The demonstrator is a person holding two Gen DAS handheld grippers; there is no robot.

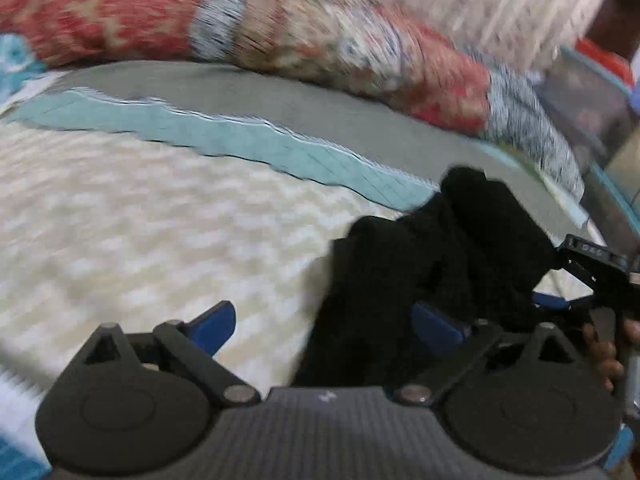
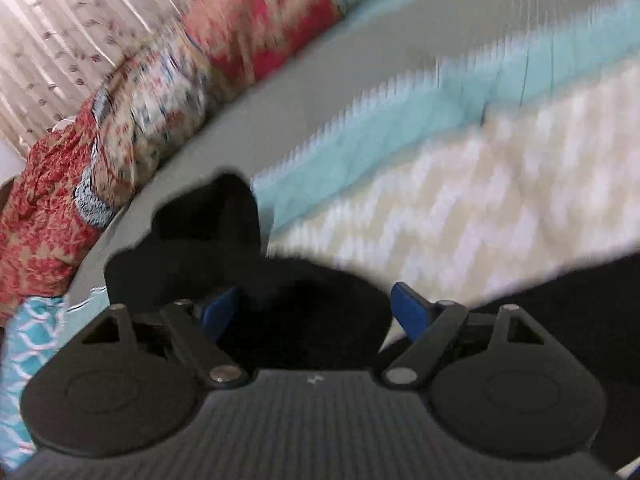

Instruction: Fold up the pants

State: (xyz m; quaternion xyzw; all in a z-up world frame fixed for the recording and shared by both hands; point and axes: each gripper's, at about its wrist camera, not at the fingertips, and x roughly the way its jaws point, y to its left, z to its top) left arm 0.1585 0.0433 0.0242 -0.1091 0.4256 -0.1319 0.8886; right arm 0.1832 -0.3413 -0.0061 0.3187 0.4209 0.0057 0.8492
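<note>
Left gripper: jaws spread wide; nothing pressed between the two blue pads; right-side pad against the edge of the black pants, left-side pad over bare bedspread.
Right gripper: jaws spread wide around a bunch of the black pants; left-side pad half buried in the cloth, right-side pad just clear of it; grip not certain from the blurred view.
Right gripper in the left view: at the far right edge, just beyond the pants, with fingers of the holding hand wrapped on its handle.
Pants: one pair, black, crumpled in a heap on the cream chevron bedspread, near its teal border band.
Bedspread: one, cream with a teal edge, over a grey sheet.
Quilt: one, red and beige patchwork, rolled along the far side of the bed.
Curtain: one, pale with small leaf print, behind the quilt.
Blue pads counted: two on each gripper.
</note>
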